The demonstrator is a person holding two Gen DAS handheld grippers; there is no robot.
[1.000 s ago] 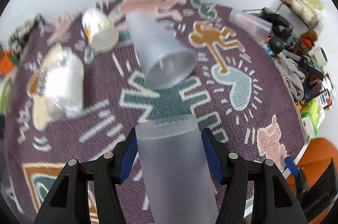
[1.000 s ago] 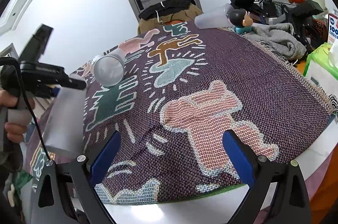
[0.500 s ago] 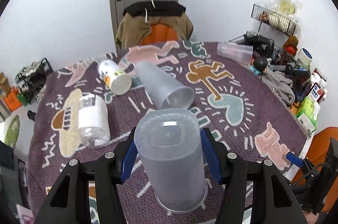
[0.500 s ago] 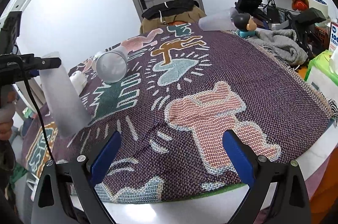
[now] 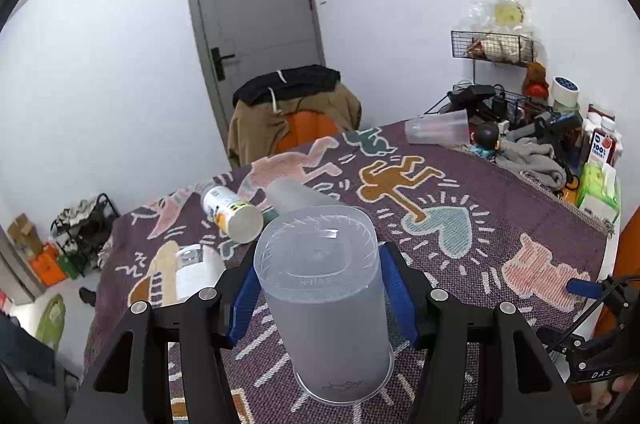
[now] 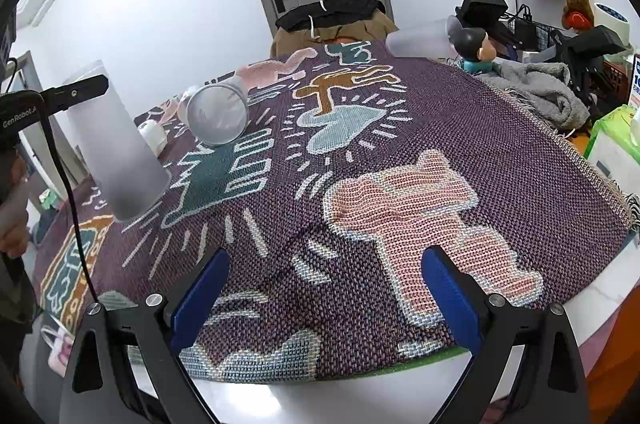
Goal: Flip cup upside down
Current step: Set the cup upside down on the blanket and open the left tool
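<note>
A frosted plastic cup [image 5: 324, 300] stands upside down, rim on the patterned purple cloth [image 5: 472, 224], its base facing up. My left gripper [image 5: 318, 294] is shut on the cup, blue pads against both sides. In the right wrist view the same cup [image 6: 116, 152] stands inverted at the far left, with a left gripper finger [image 6: 76, 92] beside its top. My right gripper [image 6: 320, 294] is open and empty above the near edge of the cloth.
A second frosted cup [image 6: 218, 114] lies on its side mid-table. A white can [image 5: 232, 212] and a clear bottle [image 5: 196, 270] lie at the left. A clear cup [image 5: 438, 132], a grey towel [image 5: 528, 160] and clutter crowd the far right.
My left gripper has turned the cup from lying on its side to upside down and lowered its rim onto the cloth. The right gripper has stayed put.
</note>
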